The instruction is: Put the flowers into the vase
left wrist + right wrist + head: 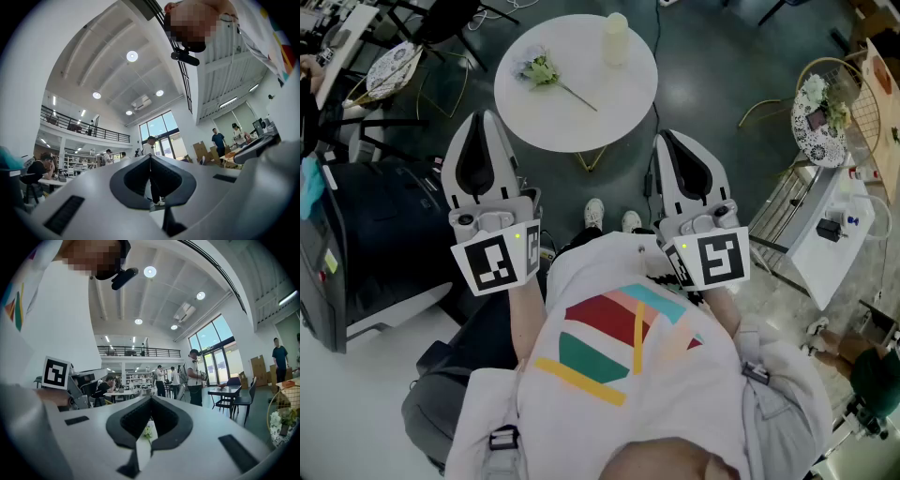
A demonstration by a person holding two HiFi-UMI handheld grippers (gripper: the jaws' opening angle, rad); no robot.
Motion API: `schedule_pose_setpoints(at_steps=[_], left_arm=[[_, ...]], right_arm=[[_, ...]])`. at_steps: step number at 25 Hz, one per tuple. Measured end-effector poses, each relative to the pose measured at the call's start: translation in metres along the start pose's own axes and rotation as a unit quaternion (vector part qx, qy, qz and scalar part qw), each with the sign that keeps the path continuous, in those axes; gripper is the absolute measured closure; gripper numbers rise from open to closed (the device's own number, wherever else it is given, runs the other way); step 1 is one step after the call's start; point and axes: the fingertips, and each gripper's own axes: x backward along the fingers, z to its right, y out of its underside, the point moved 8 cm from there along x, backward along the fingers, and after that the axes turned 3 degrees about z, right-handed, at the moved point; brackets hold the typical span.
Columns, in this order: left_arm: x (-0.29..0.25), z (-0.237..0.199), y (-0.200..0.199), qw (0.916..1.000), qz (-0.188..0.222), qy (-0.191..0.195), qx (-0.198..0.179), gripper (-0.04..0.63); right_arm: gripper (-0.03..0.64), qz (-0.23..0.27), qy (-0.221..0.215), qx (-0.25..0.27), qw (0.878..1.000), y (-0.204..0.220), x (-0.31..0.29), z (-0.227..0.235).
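A flower [542, 73] with pale blooms and a long thin stem lies on the round white table [572, 117], towards its left side. A pale cream vase [616, 39] stands upright at the table's far edge, empty as far as I can see. My left gripper [485, 116] and right gripper [667, 137] hover side by side short of the table's near edge, both shut with nothing in them. In the right gripper view the flower [148, 432] shows small through the gap behind the closed tips of the right gripper [151, 397]. The left gripper [150, 157] points slightly up at the hall.
A black cabinet [356, 244] stands close on the left. At the right are a small round stand with flowers [820, 122] and white shelving [834, 253]. The person's shoes [609, 217] are just short of the table's gold legs. Several people stand in the hall beyond.
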Motion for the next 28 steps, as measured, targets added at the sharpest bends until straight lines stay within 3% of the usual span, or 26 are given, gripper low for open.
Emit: schedule_pose_setpoints(at_steps=[10, 16, 28], left_arm=[[-0.006, 0.003, 0.004, 0.9999, -0.007, -0.007, -0.003, 0.588], [0.000, 0.004, 0.009, 0.9990, -0.021, -0.038, -0.011, 0.588], [-0.017, 0.006, 0.023, 0.9976, -0.031, -0.059, -0.017, 0.588]], right_arm=[[0.604, -0.002, -0.010, -0.005, 1.000, 0.002, 0.001, 0.011], [0.603, -0.002, -0.006, -0.054, 0.998, 0.006, 0.016, 0.035], [0.603, -0.019, 0.011, -0.055, 0.998, 0.021, 0.020, 0.074]])
